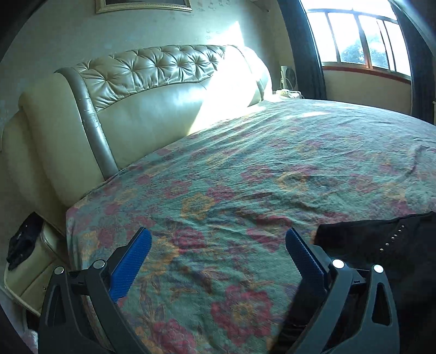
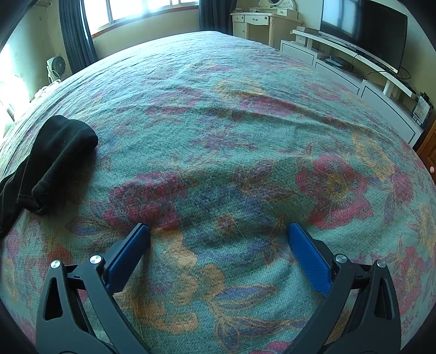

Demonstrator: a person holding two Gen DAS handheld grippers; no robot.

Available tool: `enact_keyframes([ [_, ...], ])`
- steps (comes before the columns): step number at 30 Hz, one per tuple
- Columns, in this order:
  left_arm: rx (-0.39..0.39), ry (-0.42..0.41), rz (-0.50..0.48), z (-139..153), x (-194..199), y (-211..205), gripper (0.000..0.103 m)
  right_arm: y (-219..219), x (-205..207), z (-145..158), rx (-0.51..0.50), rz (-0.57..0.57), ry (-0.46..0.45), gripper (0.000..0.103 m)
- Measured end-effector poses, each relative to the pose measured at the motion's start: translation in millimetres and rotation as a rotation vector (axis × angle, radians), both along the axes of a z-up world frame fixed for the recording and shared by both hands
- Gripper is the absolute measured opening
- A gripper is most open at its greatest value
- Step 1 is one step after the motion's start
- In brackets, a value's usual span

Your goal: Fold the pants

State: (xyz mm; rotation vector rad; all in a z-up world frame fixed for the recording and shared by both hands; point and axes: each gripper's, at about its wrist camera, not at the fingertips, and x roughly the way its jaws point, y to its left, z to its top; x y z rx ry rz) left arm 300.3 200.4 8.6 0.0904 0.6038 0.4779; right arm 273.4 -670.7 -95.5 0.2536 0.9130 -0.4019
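Black pants point(image 1: 381, 239) lie on the floral bedspread point(image 1: 245, 163) at the lower right of the left wrist view, with a row of small studs showing. My left gripper point(image 1: 218, 237) is open and empty, just left of the pants. In the right wrist view the pants point(image 2: 54, 158) lie at the left as a folded, rounded bundle. My right gripper point(image 2: 218, 231) is open and empty, low over the bedspread point(image 2: 245, 122), to the right of the pants and apart from them.
A cream tufted headboard point(image 1: 136, 89) stands at the left of the bed. A dark cloth point(image 1: 21, 245) lies on the nightstand. A window point(image 1: 359, 40), a fan point(image 2: 55, 66), a dresser point(image 2: 261, 21) and a TV point(image 2: 362, 27) on a white unit ring the bed.
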Motion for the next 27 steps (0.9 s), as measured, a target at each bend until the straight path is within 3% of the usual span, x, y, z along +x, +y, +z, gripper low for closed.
enact_keyframes([
  [1, -0.002, -0.004, -0.040, 1.8, -6.7, -14.5, 0.098, -5.6, 2.9, 9.3, -0.038, -0.013, -0.014, 0.101],
  [3, 0.025, -0.008, -0.103, 5.2, -20.3, -45.6, 0.098, -10.4, -1.0, 42.2, -0.212, -0.139, -0.064, 0.101],
  [6, 0.039, -0.006, -0.189, 8.1, -43.2, -90.2, 0.098, 11.8, -23.2, 105.1, -0.386, -0.232, -0.192, 0.101],
  [10, -0.066, 0.033, -0.331, 4.6, -74.9, -137.2, 0.098, 98.5, -84.5, 154.2, -0.393, -0.136, -0.369, 0.101],
  [11, -0.107, 0.053, -0.363, 1.7, -80.4, -145.9, 0.098, 120.5, -98.0, 155.3, -0.367, -0.095, -0.386, 0.101],
  [13, -0.181, 0.110, -0.420, -6.6, -90.9, -164.6, 0.098, 164.2, -116.5, 140.7, -0.267, -0.019, -0.336, 0.101],
  [16, -0.218, 0.166, -0.500, -18.8, -108.8, -188.8, 0.098, 219.6, -133.5, 100.3, -0.076, 0.086, -0.220, 0.101],
  [18, -0.230, 0.197, -0.552, -22.9, -123.2, -202.7, 0.098, 255.0, -149.8, 79.4, -0.007, 0.147, -0.194, 0.101],
  [25, -0.284, 0.280, -0.604, -44.3, -166.8, -213.1, 0.098, 329.4, -188.5, 63.4, 0.004, 0.280, -0.150, 0.101],
  [27, -0.260, 0.289, -0.592, -50.3, -172.2, -214.0, 0.098, 342.0, -194.2, 60.8, -0.014, 0.292, -0.143, 0.101],
])
